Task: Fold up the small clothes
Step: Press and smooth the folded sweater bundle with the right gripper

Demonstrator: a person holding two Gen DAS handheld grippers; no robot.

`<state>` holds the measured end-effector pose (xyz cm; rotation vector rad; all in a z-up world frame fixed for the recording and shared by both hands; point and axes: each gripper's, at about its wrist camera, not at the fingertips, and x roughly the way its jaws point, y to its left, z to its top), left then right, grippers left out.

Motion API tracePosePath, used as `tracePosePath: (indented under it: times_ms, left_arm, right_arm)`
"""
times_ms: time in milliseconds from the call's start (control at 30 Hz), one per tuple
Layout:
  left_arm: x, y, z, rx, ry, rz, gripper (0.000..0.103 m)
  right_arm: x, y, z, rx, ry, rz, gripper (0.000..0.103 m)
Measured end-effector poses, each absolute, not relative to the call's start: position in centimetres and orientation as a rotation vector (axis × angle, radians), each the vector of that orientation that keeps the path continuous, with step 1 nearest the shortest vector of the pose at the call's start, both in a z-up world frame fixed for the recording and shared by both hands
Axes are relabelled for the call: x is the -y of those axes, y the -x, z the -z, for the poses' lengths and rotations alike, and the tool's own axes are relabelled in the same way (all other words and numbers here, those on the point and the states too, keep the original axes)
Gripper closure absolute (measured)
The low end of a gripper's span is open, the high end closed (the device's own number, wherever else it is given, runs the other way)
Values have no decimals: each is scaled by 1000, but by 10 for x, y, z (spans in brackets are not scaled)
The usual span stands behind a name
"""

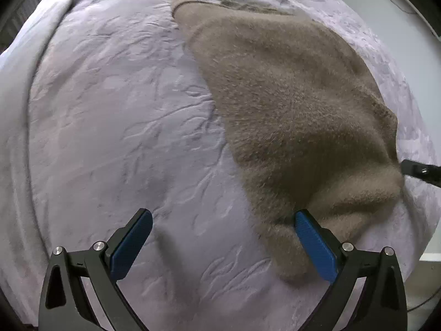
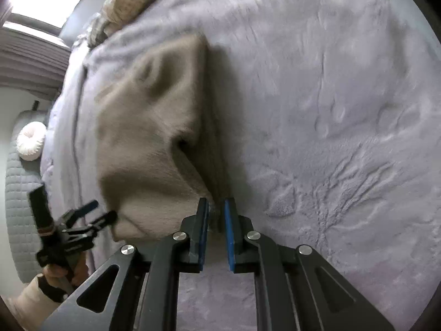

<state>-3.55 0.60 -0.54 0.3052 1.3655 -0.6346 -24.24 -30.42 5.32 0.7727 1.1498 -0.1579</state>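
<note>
While my right tool [image 2: 215, 207] pinches the near edge of the tan fleece garment [image 2: 154, 127], I should lift and carry that edge across in one flat sweep, keeping tension so the fold line stays straight and the pile doesn't bunch. Garment lies on the lavender embossed bedspread [image 2: 344, 110], partly raised and creased near the pinch; which kind of garment, can't tell. Right tool's jaws are nearly closed with fabric between the blue pads [image 2: 228, 234], pointing forward low over the bed. Left tool [image 1: 223, 215] is spread wide and holds nothing; its right pad [image 1: 314, 245] sits just against the garment's near corner, left pad over bare bedspread. In the right wrist view it is angled in toward the garment's corner. My judgement: close the left tool on that corner first, then move both together, or the fold will skew.
</note>
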Motion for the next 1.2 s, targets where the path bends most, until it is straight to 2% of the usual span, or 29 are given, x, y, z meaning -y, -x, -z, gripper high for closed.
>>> tracePosePath:
  times_ms: [133, 300, 433, 600, 633, 700, 733, 767, 1200]
  left_arm:
    - [-16, 33, -2, -1376, -287, 602, 0]
    - [-24, 32, -4, -1388, -282, 558, 0]
    - [-27, 28, -2, -1390, -272, 533, 0]
    - [-31, 22, -3, -1402, -254, 519, 0]
    - [-31, 22, -3, -1402, -254, 515, 0]
    - [-30, 20, -1, -1406, -251, 514, 0]
    - [-31, 20, -1, -1412, -246, 514, 0]
    - [-29, 22, -1, -1413, -244, 513, 0]
    - [-28, 23, -4, -1390, -251, 475, 0]
  right_arm:
    - [279, 226, -66, -1147, -708, 55, 89]
    - [263, 206, -24, -1304, -673, 77, 89]
    - [281, 220, -17, -1281, -822, 97, 89]
    - [288, 231, -33, -1249, -813, 98, 88]
    - [288, 229, -38, -1235, -809, 98, 86]
    - [289, 227, -45, -1207, -813, 106, 74]
    - [292, 233, -49, -1194, -815, 104, 61]
    - [290, 225, -49, -1187, -813, 103, 54]
    - [287, 218, -46, -1192, -820, 97, 52]
